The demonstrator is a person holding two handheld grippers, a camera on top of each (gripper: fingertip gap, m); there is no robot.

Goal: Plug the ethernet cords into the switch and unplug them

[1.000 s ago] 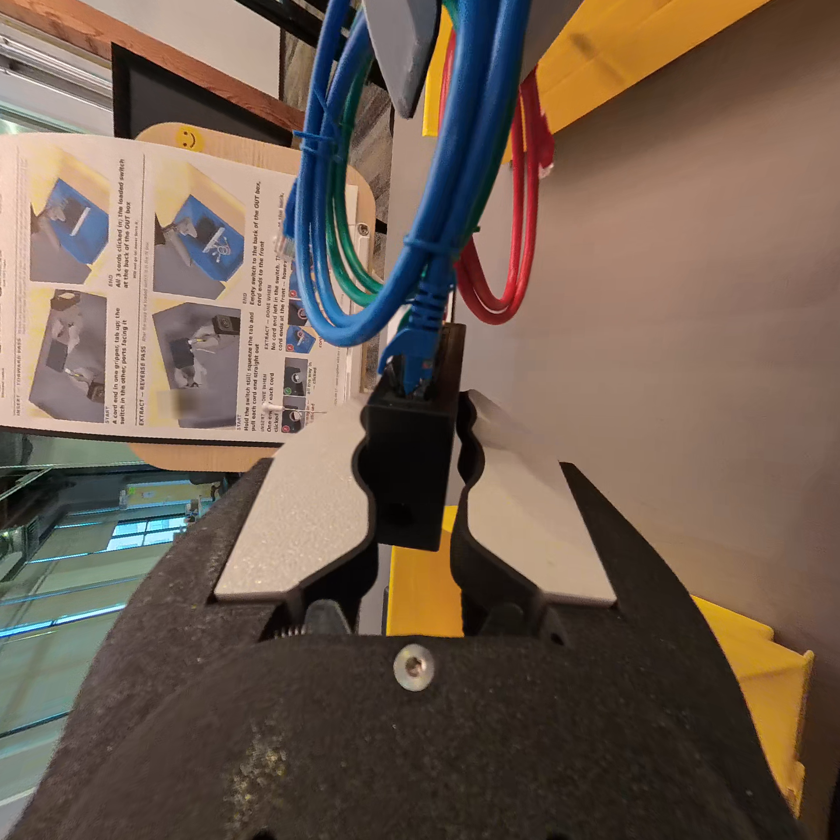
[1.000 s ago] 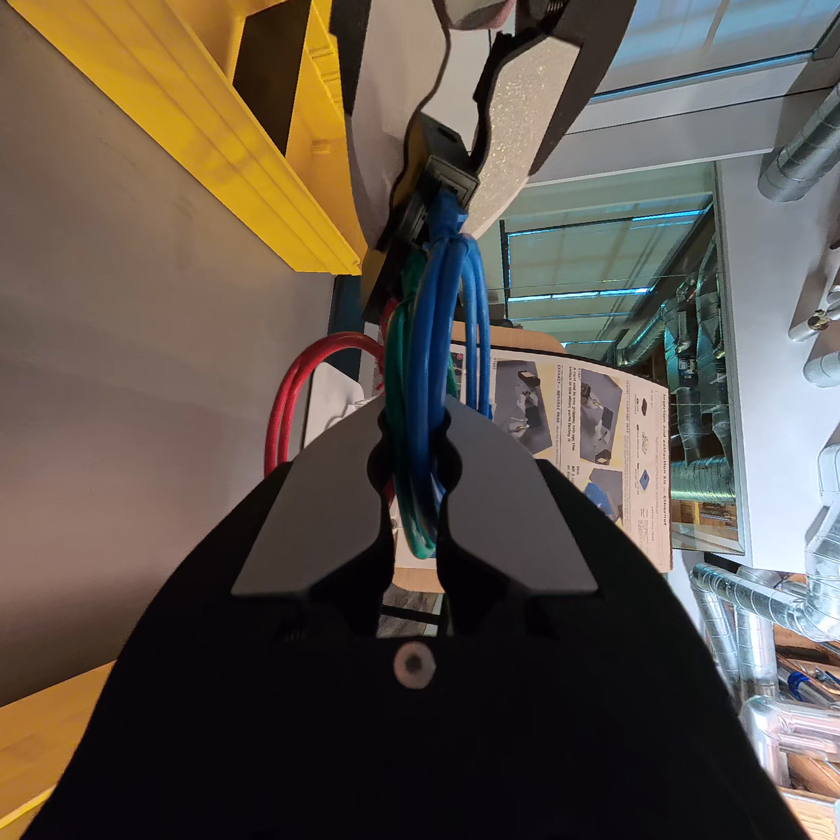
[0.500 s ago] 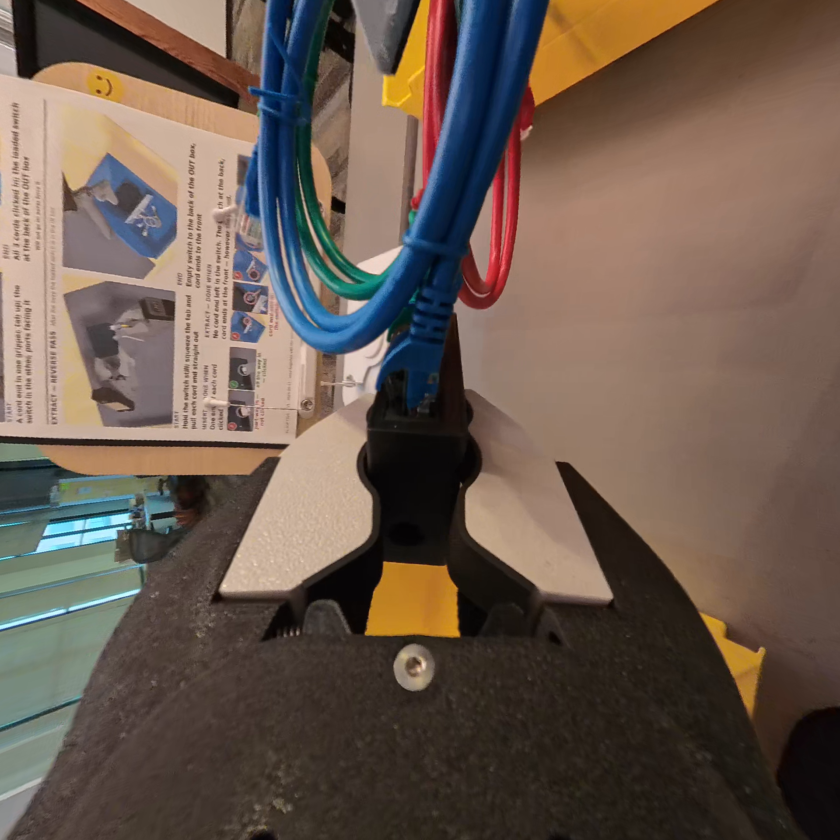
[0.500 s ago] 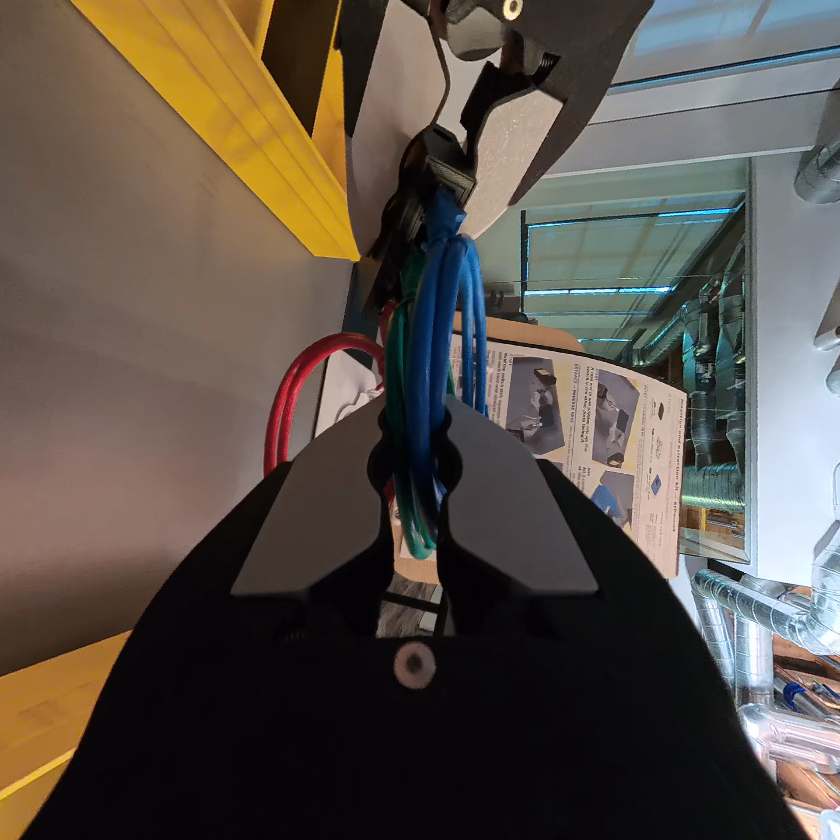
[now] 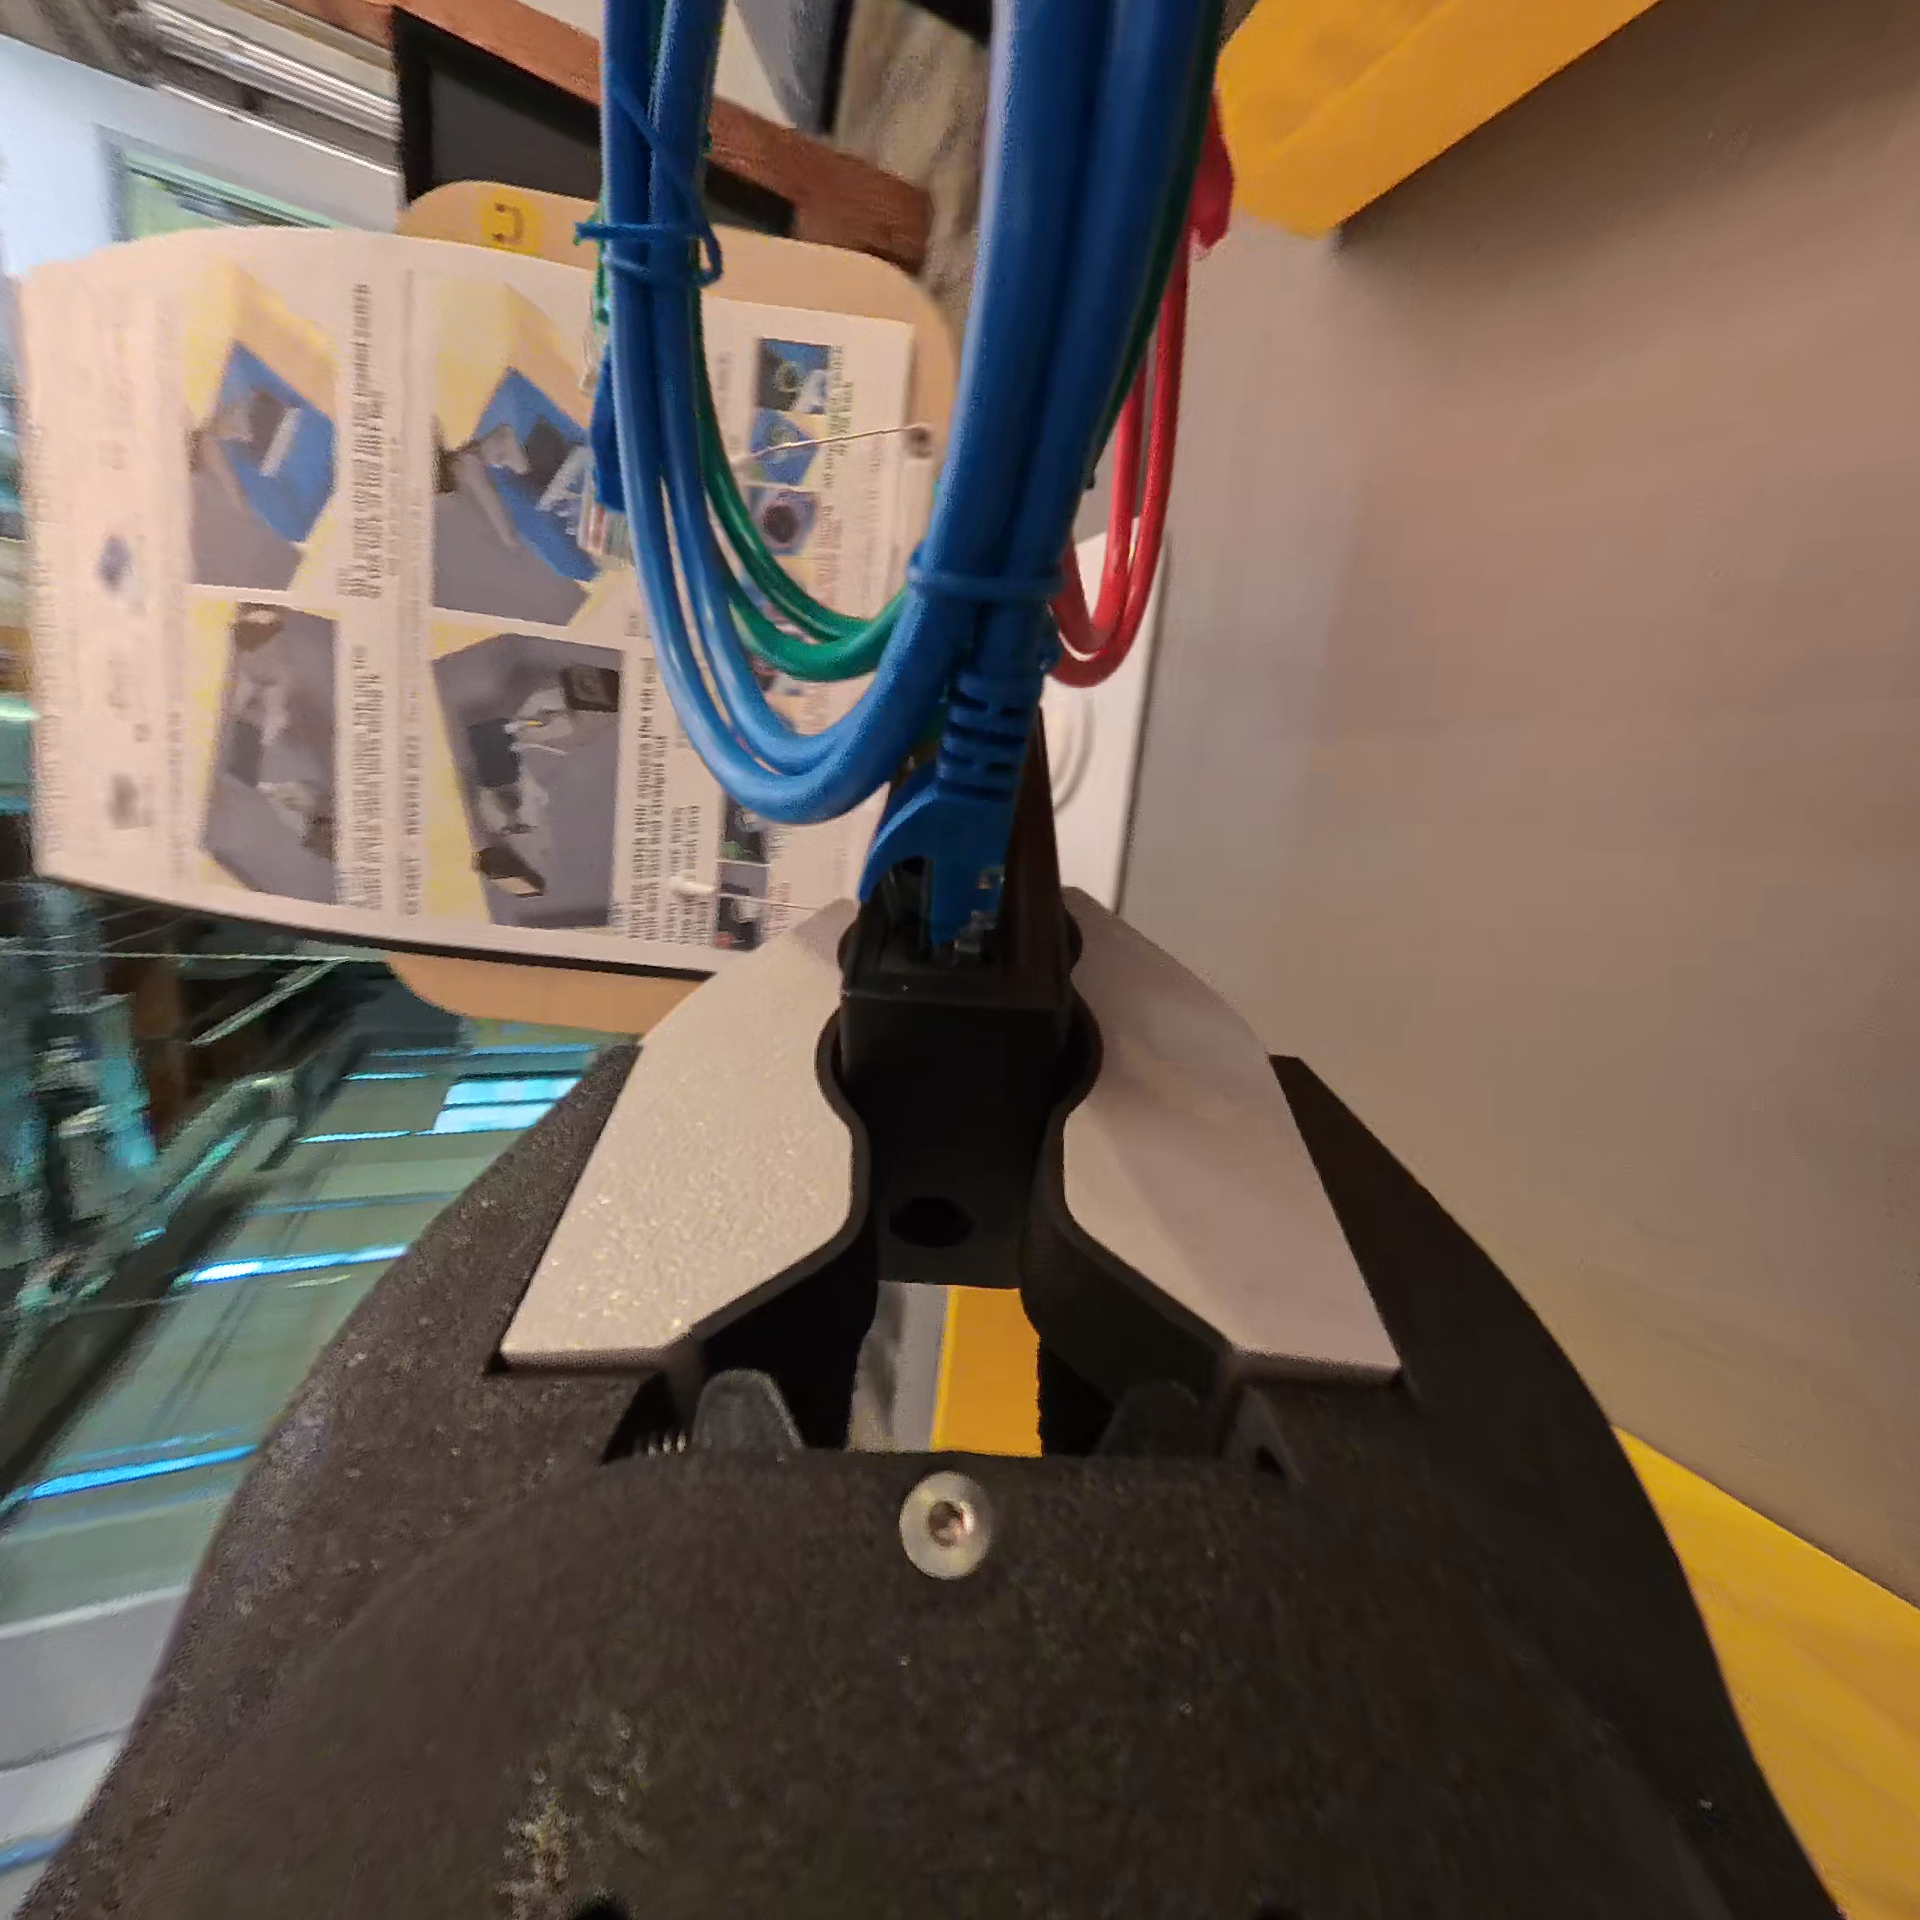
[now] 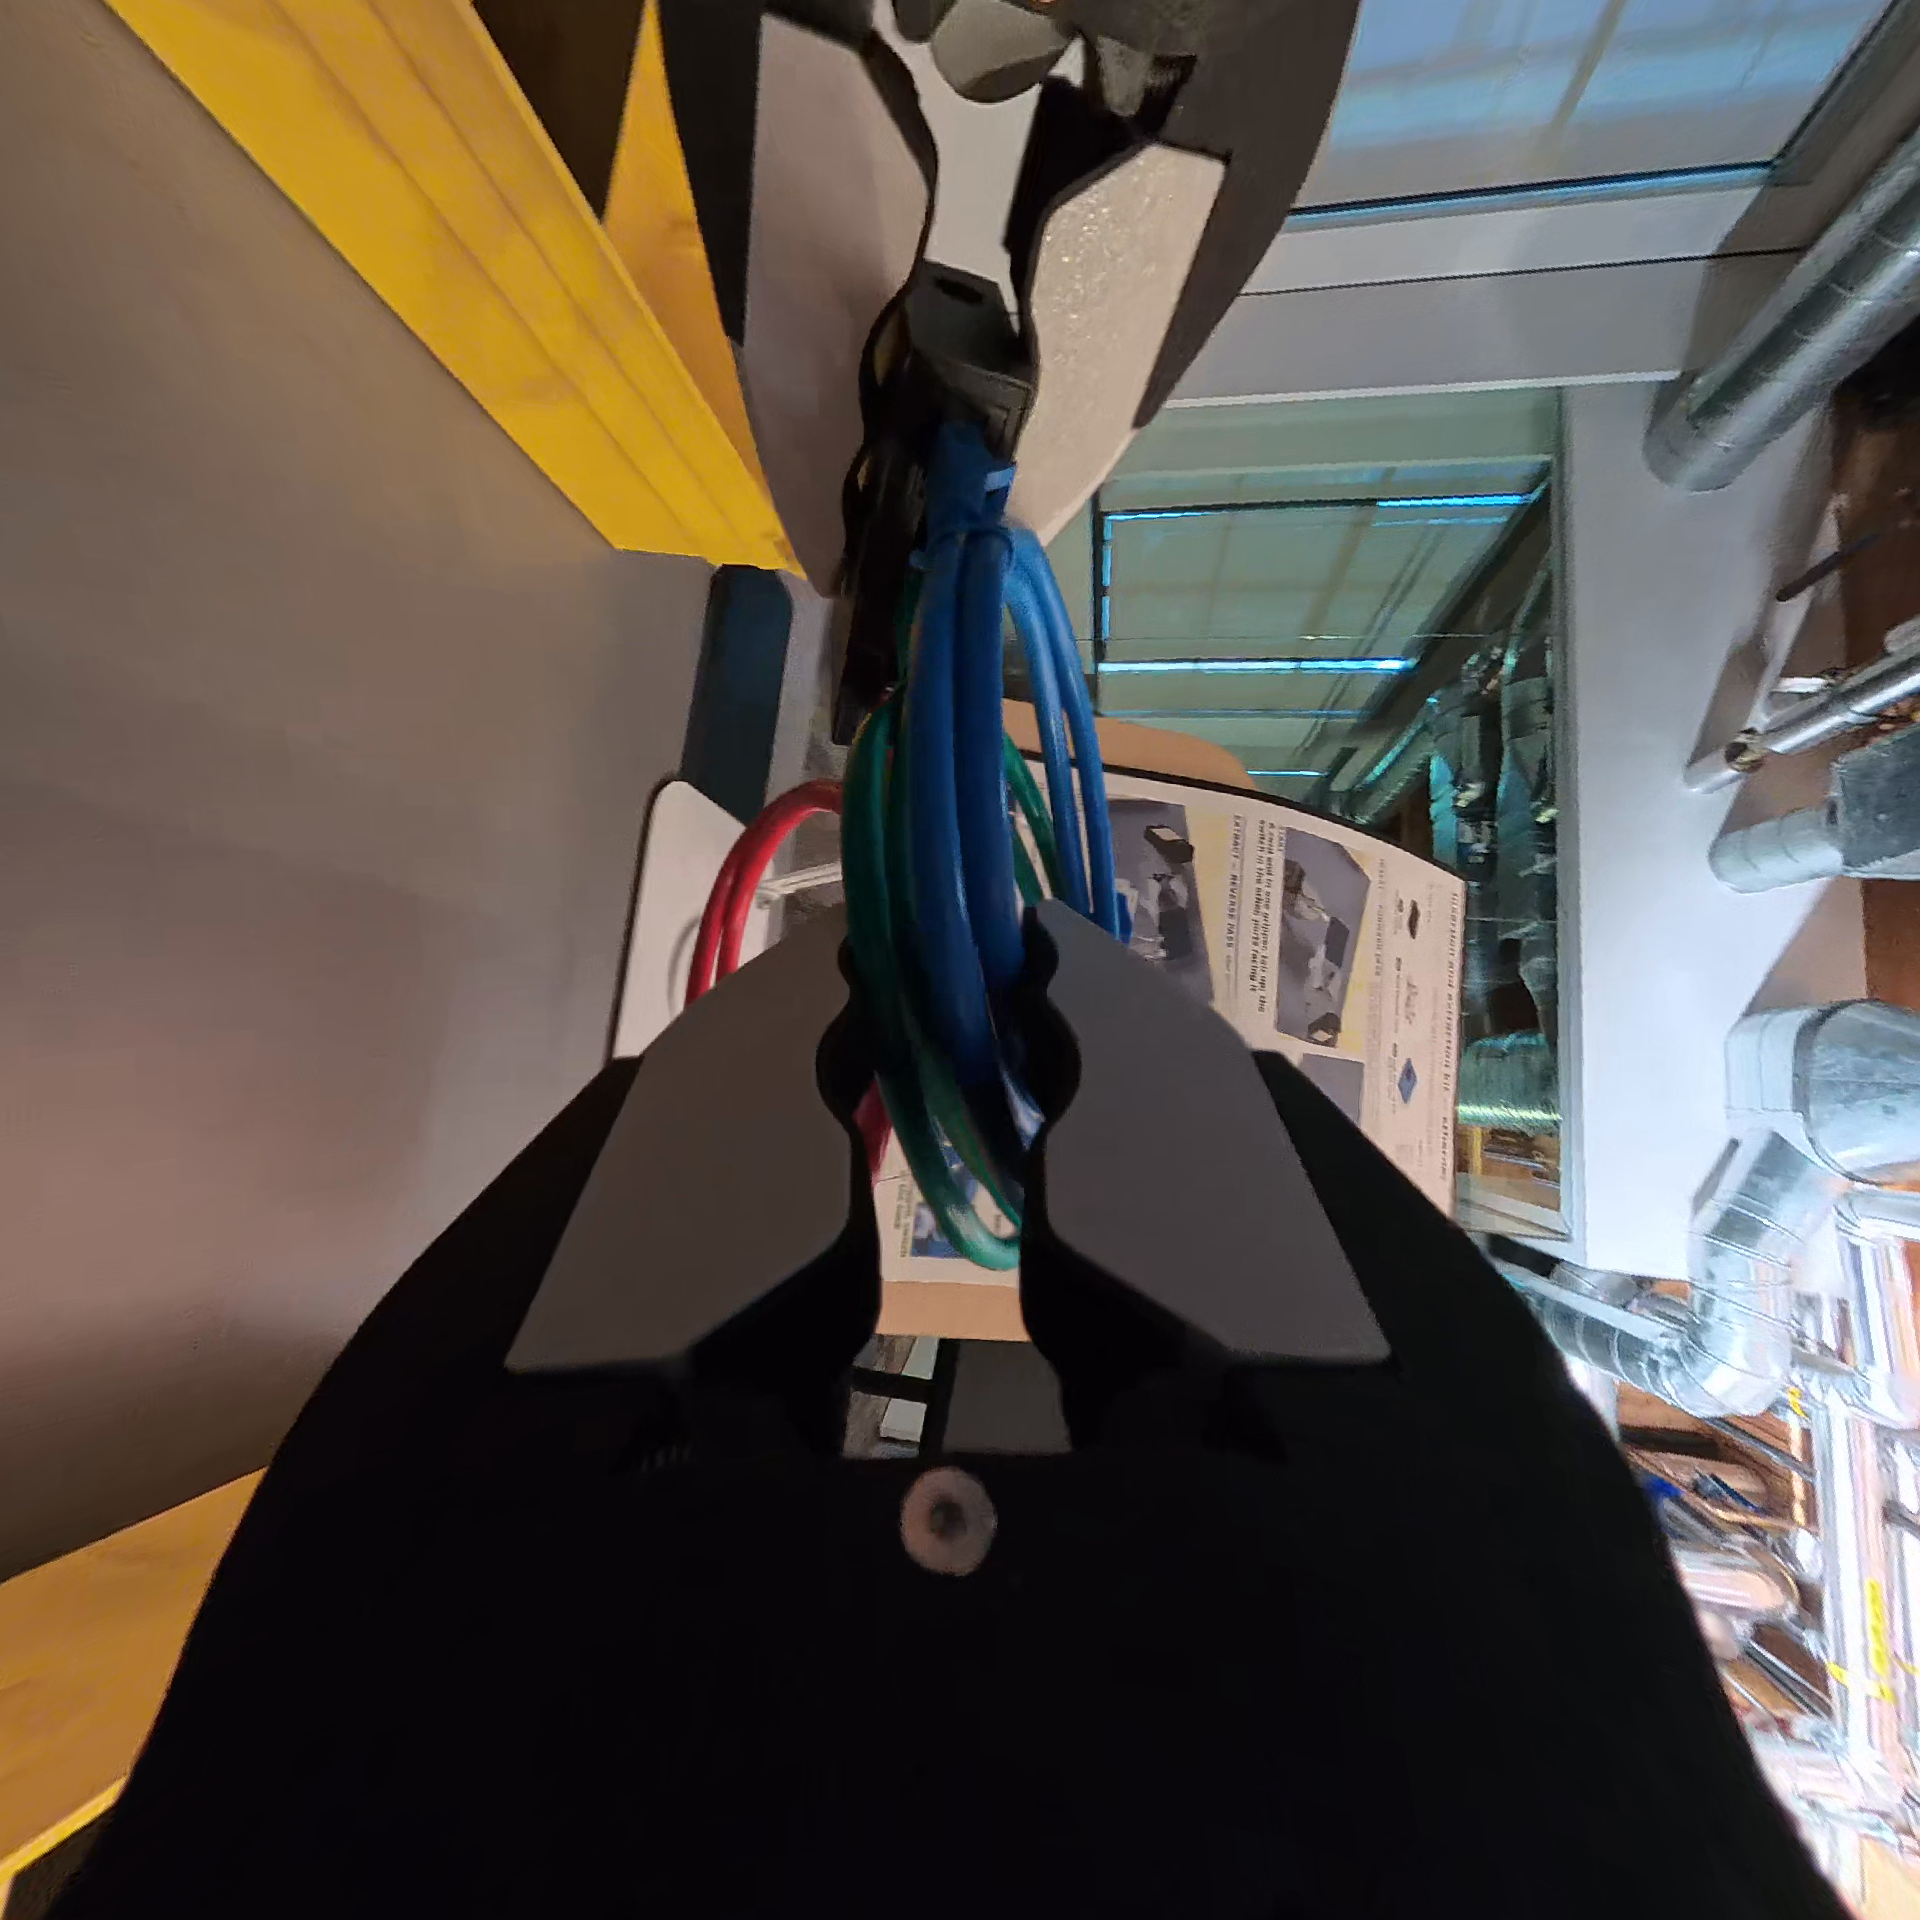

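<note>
switch: small black box (image 5: 951, 1081), clamped between the fingers of the left claw (image 5: 954, 997), port face pointing away from the camera; also seen far off in the right wrist view (image 6: 951, 353), held in mid-air near a yellow bin.
blue cord: bundled blue ethernet cord (image 5: 997, 436), tied with blue twist ties, its plug (image 5: 971, 831) seated in a switch port; loops hang toward the right claw.
green cord: green loops (image 5: 821, 644) behind the blue ones; plug end not clear.
red cord: red loops (image 5: 1132, 582) on the worktop side of the bundle; cannot tell if plugged.
left claw: closed on the switch, both grey pads pressed against its sides.
right claw: (image 6: 940, 997) fingers closed around the cord bundle, blue and green strands pinched in the notch between the pads; a red strand shows at the lower left of the gap.
loose plug: clear connector (image 5: 603, 520) of the blue cord dangling free on the far side.
worktop: grey surface (image 5: 1558, 727) along one side of both views.
bins: yellow bin edges (image 5: 1382, 94) next to the worktop.
background: printed instruction sheet on a wooden board (image 5: 436, 582), motion-blurred; silver ducts (image 6: 1818, 1091) in the right wrist view.
</note>
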